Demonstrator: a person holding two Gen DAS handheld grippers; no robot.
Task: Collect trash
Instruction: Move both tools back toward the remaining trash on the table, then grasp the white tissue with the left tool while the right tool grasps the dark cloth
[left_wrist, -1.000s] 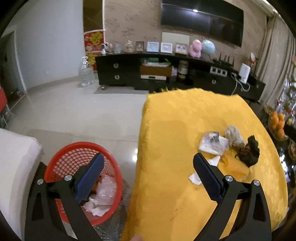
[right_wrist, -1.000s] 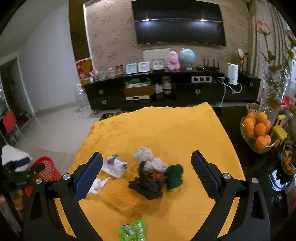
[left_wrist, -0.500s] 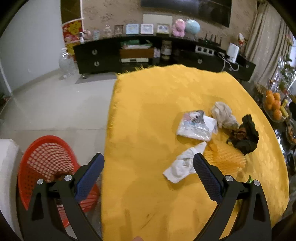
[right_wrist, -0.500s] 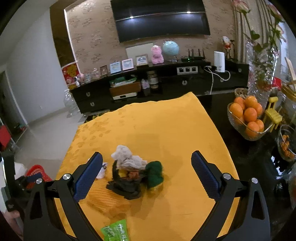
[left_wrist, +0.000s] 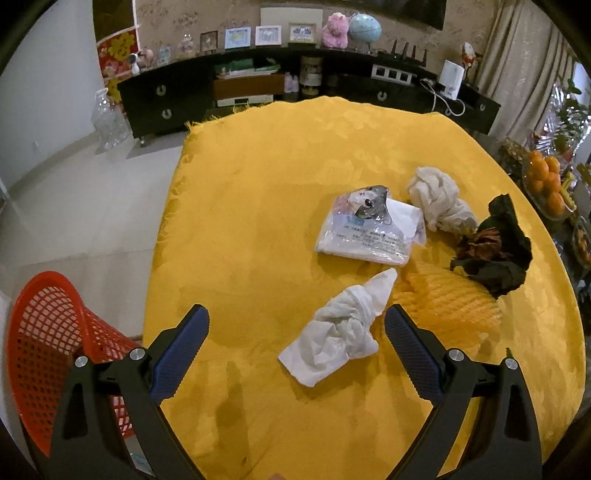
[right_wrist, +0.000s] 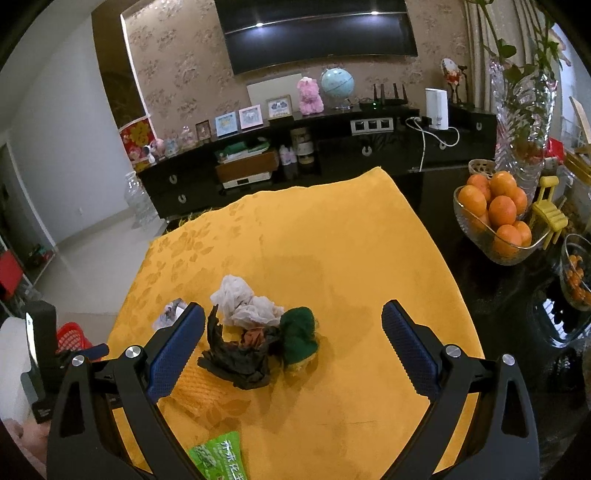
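White tissue (left_wrist: 340, 332) left view, green wrapper (right_wrist: 218, 456) right view

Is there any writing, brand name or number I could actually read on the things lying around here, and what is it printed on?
Green packet at the near table edge: large white Chinese characters, too blurred and cut off to quote.
White plastic packet with a cat picture: rows of small print, too small to read.
Red poster by the wall: a gold ornamental character, not legible.
No readable numbers or brand names anywhere.
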